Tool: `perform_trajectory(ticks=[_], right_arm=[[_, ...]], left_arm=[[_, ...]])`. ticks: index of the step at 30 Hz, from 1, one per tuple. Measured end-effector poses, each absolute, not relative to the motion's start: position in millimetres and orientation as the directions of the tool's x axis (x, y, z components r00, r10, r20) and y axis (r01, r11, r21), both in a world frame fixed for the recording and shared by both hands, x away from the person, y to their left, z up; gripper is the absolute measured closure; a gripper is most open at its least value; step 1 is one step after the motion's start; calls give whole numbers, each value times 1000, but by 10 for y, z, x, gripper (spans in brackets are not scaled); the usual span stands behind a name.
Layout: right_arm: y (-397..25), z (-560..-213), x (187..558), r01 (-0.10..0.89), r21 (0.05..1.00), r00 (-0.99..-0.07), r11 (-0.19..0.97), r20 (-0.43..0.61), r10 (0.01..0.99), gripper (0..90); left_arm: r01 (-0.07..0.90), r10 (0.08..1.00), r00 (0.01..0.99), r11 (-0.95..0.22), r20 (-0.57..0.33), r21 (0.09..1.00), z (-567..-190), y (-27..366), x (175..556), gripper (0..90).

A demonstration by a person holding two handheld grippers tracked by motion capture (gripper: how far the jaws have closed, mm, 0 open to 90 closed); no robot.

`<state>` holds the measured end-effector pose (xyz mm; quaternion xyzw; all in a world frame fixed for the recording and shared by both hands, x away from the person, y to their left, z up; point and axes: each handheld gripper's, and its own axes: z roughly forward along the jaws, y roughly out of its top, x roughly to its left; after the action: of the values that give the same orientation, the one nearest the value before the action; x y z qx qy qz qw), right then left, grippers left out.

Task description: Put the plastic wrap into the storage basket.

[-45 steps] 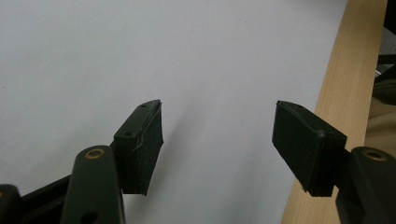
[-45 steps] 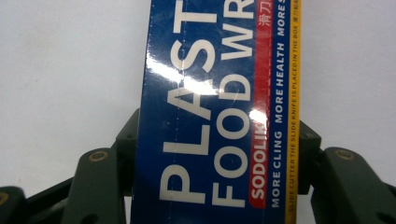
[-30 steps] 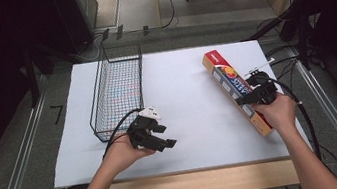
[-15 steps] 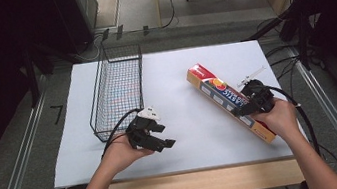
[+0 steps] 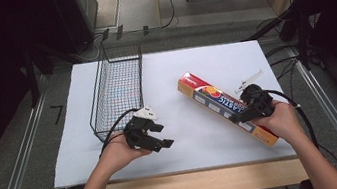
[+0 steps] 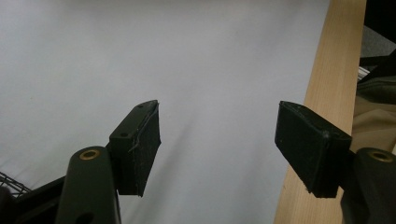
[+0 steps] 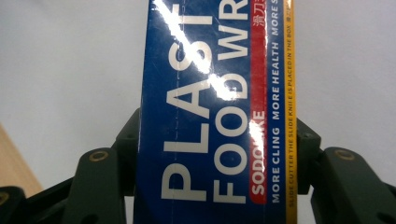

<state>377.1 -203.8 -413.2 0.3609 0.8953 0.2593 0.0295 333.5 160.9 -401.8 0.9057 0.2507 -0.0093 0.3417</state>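
Lying between right tongs (image 7: 212,154): wrap box (image 7: 215,93).

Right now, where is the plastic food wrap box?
In the high view the plastic food wrap box lies slanted on the white table's right half, clamped by the right gripper, right of the wire basket.

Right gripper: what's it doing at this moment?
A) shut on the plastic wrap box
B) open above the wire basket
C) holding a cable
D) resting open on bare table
A: in the right gripper view the jaws of the right gripper press both long sides of the plastic wrap box, out on the white table.
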Motion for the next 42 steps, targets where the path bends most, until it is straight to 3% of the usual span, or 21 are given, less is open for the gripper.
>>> perform_trajectory(ticks=[13,21,42], right_arm=[[-1934,-4150,3553,471,499,-862,727,85,501,414],[-1816,-4173,3501,437,491,-891,754,119,439,413],[-1477,-4148,3261,236,462,-972,855,110,209,412]], left_arm=[[448,454,874,-609,-175,655,-3888,1668,3334,294],[415,433,890,-630,-147,656,-3767,1667,3310,287],[283,276,955,-747,-106,601,-3543,1347,3244,286]])
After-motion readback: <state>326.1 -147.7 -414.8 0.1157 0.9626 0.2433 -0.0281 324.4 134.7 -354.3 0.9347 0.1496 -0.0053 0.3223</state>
